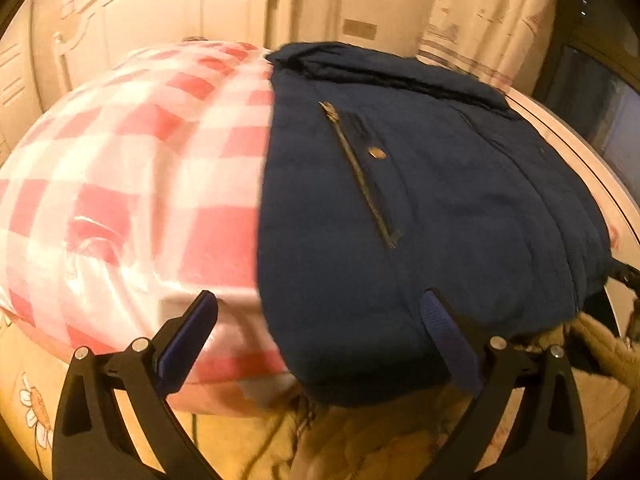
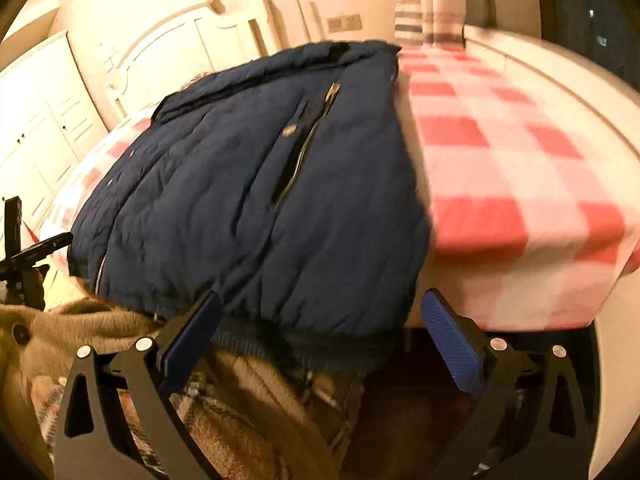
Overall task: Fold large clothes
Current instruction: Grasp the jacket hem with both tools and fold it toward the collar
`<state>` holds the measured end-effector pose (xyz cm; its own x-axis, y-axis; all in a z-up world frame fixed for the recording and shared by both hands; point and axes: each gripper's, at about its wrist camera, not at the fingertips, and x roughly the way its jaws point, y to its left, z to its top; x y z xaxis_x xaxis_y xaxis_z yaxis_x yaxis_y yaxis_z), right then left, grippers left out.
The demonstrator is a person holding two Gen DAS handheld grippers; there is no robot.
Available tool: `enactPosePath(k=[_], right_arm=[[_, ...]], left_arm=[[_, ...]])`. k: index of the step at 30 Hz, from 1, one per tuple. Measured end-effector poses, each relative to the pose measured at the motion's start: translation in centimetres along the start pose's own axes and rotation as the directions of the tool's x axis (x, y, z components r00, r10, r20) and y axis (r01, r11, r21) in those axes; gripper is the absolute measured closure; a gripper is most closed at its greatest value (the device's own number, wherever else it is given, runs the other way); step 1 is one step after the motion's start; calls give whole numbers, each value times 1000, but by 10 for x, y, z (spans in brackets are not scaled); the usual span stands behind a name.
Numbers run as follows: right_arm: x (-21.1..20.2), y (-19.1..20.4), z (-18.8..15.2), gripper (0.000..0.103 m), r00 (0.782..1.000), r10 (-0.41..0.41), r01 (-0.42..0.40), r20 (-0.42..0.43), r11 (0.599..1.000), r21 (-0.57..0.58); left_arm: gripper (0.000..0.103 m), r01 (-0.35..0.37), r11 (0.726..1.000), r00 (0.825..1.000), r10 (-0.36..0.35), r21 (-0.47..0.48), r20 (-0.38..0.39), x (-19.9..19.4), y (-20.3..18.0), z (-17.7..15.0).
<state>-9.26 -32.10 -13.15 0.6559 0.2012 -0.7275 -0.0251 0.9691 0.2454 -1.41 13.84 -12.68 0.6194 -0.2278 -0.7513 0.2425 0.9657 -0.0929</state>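
A navy padded jacket (image 1: 420, 208) lies folded on a bed with a pink-and-white checked sheet (image 1: 132, 168). A diagonal pocket zip and a snap button face up. My left gripper (image 1: 320, 320) is open and empty, its fingers wide apart just short of the jacket's near hem. The jacket also shows in the right wrist view (image 2: 256, 200). My right gripper (image 2: 320, 320) is open and empty at the jacket's near edge, above the ribbed hem.
A tan fleece garment (image 2: 80, 328) and a plaid cloth (image 2: 248, 408) hang below the bed's near edge. A white headboard (image 2: 192, 36) stands behind the bed. The checked sheet (image 2: 512, 168) stretches right of the jacket. A curtain (image 1: 492, 20) hangs at the back right.
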Motion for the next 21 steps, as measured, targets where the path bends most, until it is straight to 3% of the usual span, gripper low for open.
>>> enactPosePath(k=[3,9,12,14,16,18,20,21], right_arm=[[16,-11,1,6,999,43,-43,-8,997,66],[19,-8,3,43,999,46,-45,-6,998,40],[16,-5,0,44,999,55,-55,-1,998,33],[18,-7,0,44,997,71,-71,5,996,46],[19,-11,-2,43,996,86,-87,15,994,68],[21,-10,-2,44,997,80,-81,20,995,62],[15,-3,-5,54,995,90,-91,38,996,24],[11,1,-7,65,995,94,-94,46,996,-2]], left_arm=[[2,43,999,998,-43,-3,-40,11,-7,-2],[21,127,991,989,-130,-46,-66,22,-4,-10],[20,155,985,985,-160,-74,-59,25,0,-10],[12,187,975,978,-196,-120,-65,34,5,-11],[13,208,965,973,-221,-159,-72,39,10,-11],[32,231,962,969,-241,-146,-53,35,7,-12],[65,242,967,969,-245,-82,-36,23,-3,-12],[72,247,967,968,-249,-63,-38,18,-5,-11]])
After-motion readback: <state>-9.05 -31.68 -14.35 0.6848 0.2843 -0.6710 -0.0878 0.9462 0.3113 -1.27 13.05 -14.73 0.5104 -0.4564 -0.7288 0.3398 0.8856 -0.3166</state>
